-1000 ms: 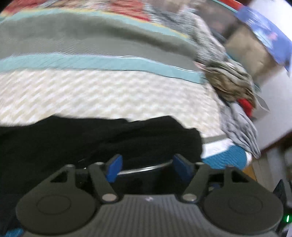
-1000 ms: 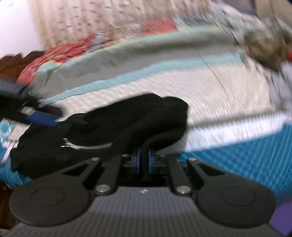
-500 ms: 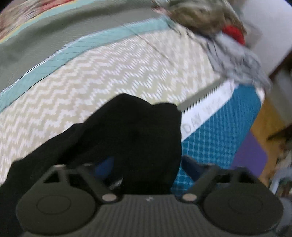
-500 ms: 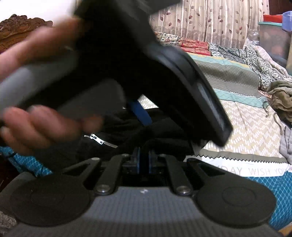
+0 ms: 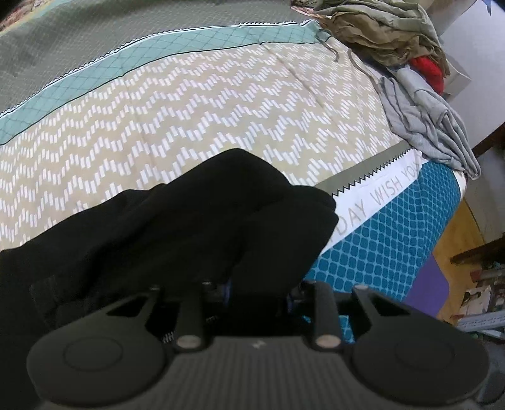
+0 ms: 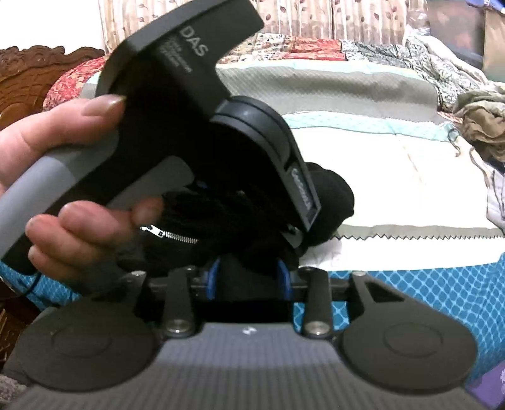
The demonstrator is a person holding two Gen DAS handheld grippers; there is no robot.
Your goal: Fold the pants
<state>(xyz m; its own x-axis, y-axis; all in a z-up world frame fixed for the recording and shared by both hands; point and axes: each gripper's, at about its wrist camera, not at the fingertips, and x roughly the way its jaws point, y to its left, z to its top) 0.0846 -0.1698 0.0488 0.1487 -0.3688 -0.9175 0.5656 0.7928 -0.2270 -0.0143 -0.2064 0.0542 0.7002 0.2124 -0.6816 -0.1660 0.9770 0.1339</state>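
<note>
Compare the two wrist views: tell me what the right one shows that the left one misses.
Only the right wrist view shows the hand holding the left gripper's body, the pants' zipper, the curtain and carved headboard. Only the left shows the grey garment, red cloth and wooden floor. Both show the black pants, patterned bedspread and olive clothes pile.
</note>
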